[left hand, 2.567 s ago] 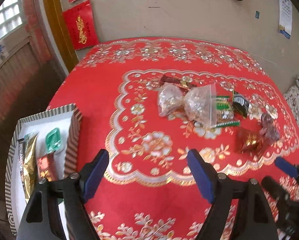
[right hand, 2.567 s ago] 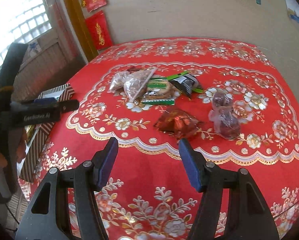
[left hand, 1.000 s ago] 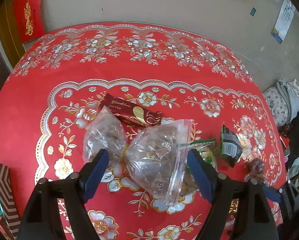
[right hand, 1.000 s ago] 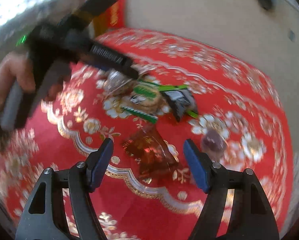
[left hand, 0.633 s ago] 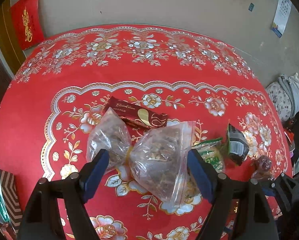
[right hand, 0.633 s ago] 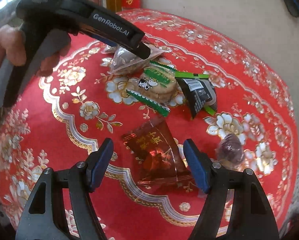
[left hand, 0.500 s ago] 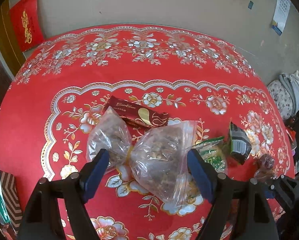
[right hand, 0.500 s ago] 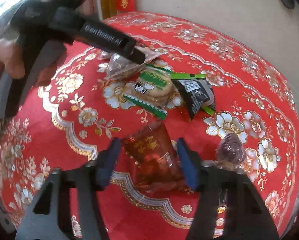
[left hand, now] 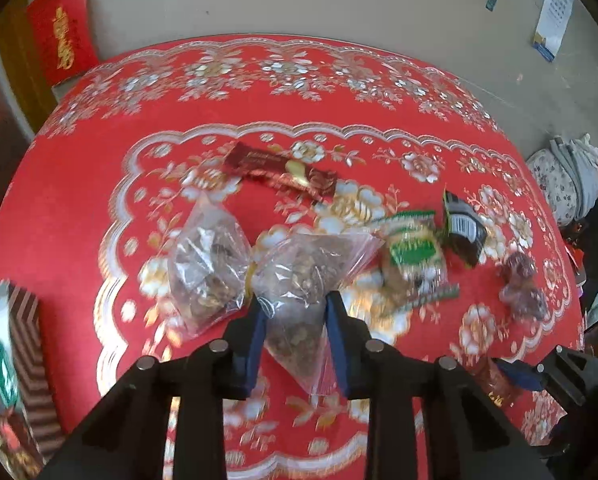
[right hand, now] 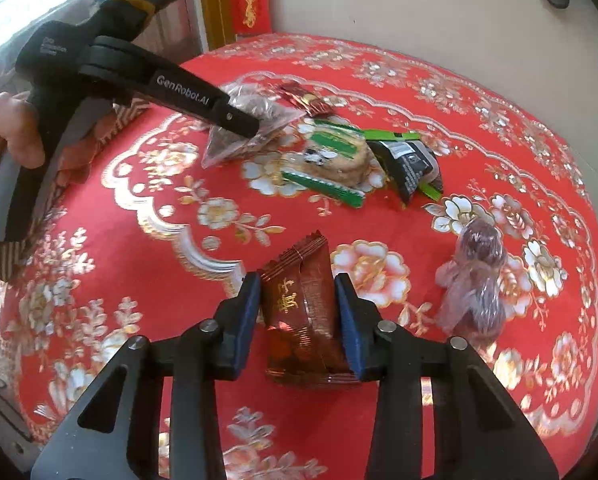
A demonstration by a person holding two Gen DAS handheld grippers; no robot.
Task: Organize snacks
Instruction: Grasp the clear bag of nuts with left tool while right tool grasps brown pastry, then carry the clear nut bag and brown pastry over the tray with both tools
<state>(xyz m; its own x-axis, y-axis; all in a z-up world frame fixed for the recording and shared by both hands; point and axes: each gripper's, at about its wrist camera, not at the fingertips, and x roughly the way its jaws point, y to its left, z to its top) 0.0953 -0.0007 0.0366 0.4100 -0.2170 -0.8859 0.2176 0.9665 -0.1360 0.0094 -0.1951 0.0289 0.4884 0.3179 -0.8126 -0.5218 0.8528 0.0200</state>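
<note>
Both fingers (left hand: 261,334) closer — snacks (right hand: 301,312) pinched

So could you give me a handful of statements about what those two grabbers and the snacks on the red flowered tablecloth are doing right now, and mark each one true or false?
1. The right gripper is closed on the brown foil snack packet with gold characters. True.
2. The left gripper is squeezing the long dark red chocolate bar wrapper. False: its pads press the clear plastic zip bag of brown snacks; the bar lies untouched farther back.
3. The green-striped packet of round biscuits lies beside the black foil sachet. True.
4. The small clear bag of purple sweets sits between the right gripper's pads. False: it lies apart, off to the side on the red flowered tablecloth.
</note>
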